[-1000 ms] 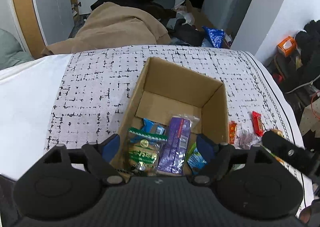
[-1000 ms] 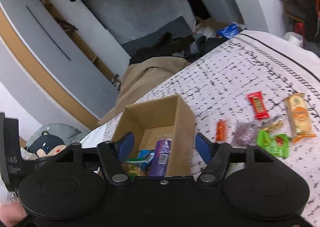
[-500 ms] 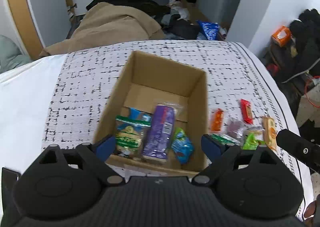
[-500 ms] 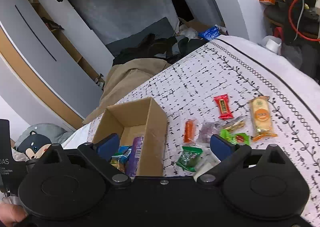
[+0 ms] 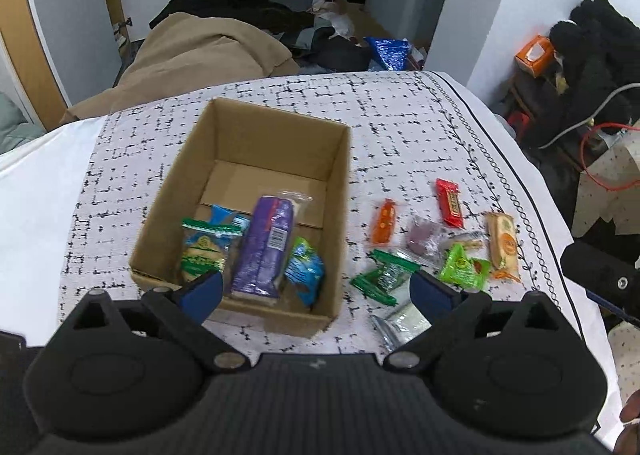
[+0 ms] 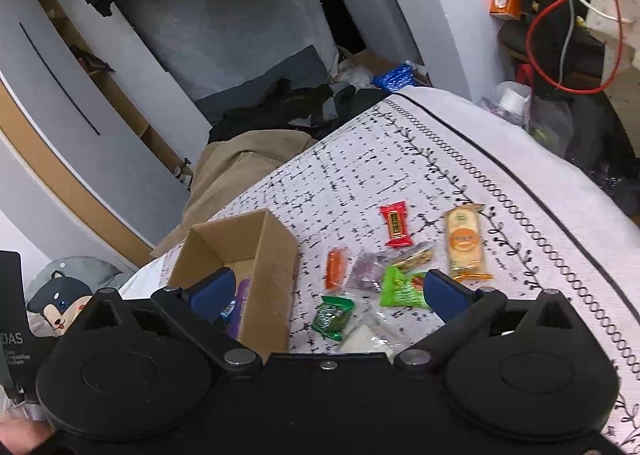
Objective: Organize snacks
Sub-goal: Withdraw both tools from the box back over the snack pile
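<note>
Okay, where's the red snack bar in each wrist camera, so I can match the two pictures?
Left wrist: red snack bar right of centre, on the cloth beyond the other loose snacks.
Right wrist: red snack bar just right of centre, mid-height.
Shared landmark: cardboard box, to its left in both.

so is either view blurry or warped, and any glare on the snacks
Left wrist: snacks in the cardboard box are slightly motion-smeared, and the bed edge bows from fisheye. Right wrist: sharper on the red wrapper, though walls curve strongly. No strong glare in either, only soft sheen on the purple pack.
</note>
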`<state>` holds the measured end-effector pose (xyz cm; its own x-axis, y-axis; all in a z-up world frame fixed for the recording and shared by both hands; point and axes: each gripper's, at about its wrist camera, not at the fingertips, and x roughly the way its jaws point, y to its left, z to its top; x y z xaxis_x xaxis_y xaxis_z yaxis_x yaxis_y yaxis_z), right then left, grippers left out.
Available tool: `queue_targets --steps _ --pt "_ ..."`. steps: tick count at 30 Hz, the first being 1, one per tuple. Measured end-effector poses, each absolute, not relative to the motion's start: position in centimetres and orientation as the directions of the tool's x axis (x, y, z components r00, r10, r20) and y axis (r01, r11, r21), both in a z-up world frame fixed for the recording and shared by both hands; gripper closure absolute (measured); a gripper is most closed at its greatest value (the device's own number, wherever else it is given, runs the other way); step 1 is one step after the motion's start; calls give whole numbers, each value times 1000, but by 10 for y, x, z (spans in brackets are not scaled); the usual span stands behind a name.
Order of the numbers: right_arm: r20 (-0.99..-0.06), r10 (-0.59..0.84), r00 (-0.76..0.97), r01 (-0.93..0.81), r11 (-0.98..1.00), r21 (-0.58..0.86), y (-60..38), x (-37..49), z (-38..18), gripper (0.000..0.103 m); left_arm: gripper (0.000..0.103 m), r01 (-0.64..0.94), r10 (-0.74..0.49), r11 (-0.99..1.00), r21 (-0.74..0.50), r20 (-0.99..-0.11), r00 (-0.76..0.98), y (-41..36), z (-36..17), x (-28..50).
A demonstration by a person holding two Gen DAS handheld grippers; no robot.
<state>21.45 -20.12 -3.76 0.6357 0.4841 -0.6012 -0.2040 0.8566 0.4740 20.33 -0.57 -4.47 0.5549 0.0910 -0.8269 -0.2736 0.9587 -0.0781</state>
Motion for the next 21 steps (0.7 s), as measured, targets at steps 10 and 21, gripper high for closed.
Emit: queue_targets --steps 10,21 --pt "-620 471 627 -185 864 469 -221 215 -40 0 3 -235 80 970 -65 -824 561 -35 -48 202" --pt "-635 463 618 -148 862 485 -240 214 -47 0 3 -234 66 970 -70 -847 527 -55 -63 202"
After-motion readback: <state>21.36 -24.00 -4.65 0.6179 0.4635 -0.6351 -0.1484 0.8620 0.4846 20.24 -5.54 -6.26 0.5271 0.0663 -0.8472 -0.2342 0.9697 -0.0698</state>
